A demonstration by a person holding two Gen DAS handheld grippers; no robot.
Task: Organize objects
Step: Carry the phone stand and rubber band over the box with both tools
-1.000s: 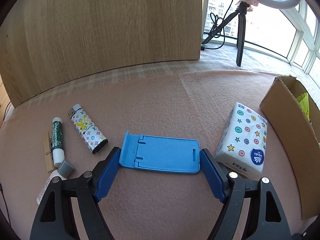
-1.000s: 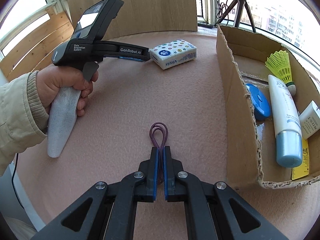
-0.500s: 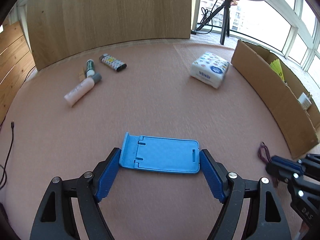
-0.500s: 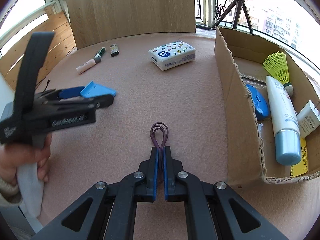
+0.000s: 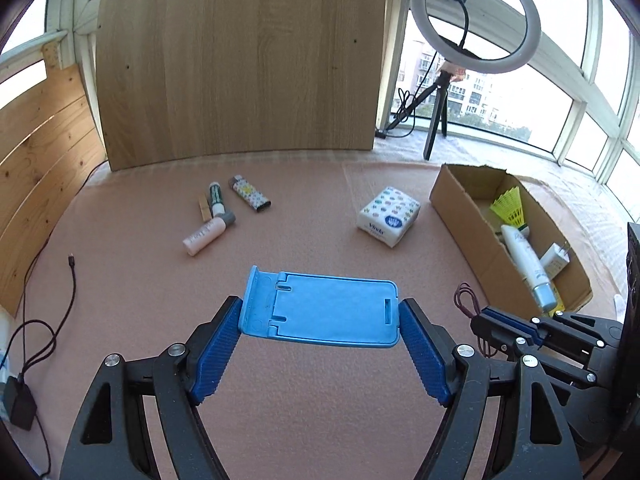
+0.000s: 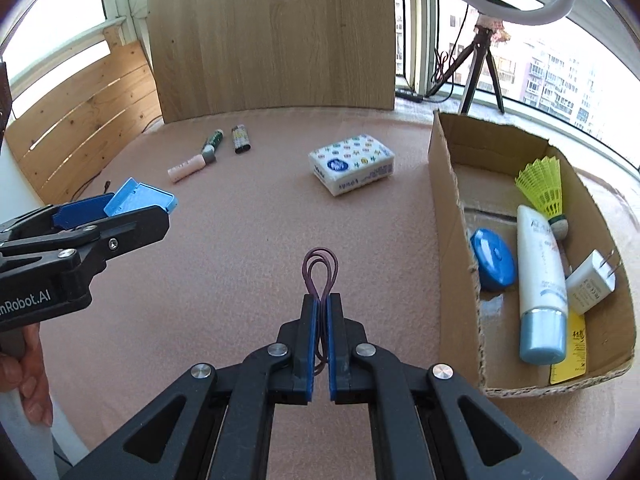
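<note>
A pink felt-covered tabletop [image 5: 320, 420] stood before a tall wooden panel [image 5: 240, 60] and bright windows, with a white ring light on a tripod [image 5: 480, 20] behind.

The left gripper [image 5: 320, 320] clamped a flat blue plastic phone stand [image 5: 324, 310] by its two short ends, its blue pads spread wide against them, and held it clear above the felt. The right gripper [image 6: 320, 312] had its jaws pressed together on a thin dark-purple elastic hair tie [image 6: 320, 268], whose loop stuck out beyond the tips.

Farther out on the felt lay a white tissue pack with coloured dots [image 6: 352, 164]. Well beyond it were a patterned lighter [image 5: 250, 199], a green-and-white tube [image 5: 216, 198] and a pale pink tube with a grey cap [image 5: 208, 235], close together.

To the right stood an open brown cardboard box [image 6: 448, 208]. Inside it were a yellow shuttlecock [image 6: 544, 188], a white tube with a light-blue cap [image 6: 540, 284], a blue oval case [image 6: 492, 264] and a white plug adapter [image 6: 592, 282].
</note>
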